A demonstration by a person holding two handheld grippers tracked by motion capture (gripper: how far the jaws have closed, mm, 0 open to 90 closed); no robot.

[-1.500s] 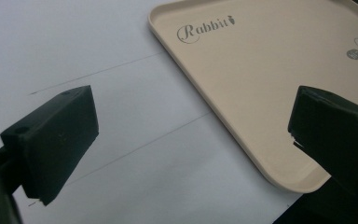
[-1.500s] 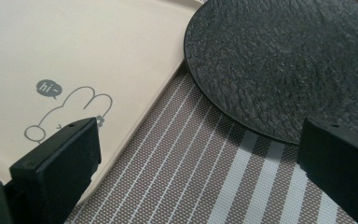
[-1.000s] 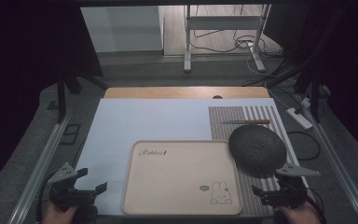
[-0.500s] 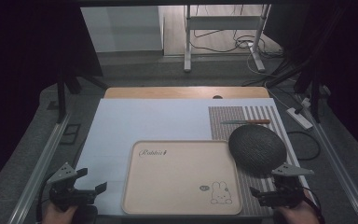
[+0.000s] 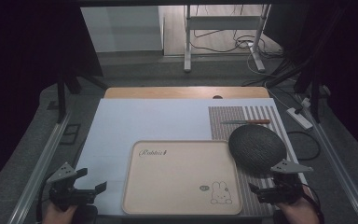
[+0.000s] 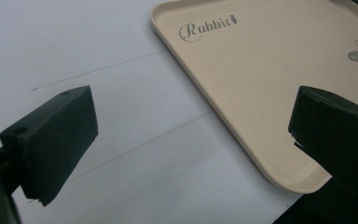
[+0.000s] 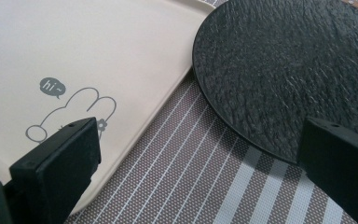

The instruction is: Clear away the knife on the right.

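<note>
While agape, right gripper (image 5: pixel 266 192) nears dark plate (image 5: pixel 257 148).

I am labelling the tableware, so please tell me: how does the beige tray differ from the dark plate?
The beige rectangular tray is smooth, with a raised rim and printed "Rabbit" lettering and a bunny; the dark round plate is rough-textured and unprinted. The tray looks larger. The tray lies mostly on the pale sheet, the plate on the striped placemat. Both lie flat and empty.

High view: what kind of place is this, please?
Probably a recording bench in a lab or workshop, set up like a dining table: a beige tray, a dark round plate and a knife on a striped mat, with cables on the floor behind.
</note>
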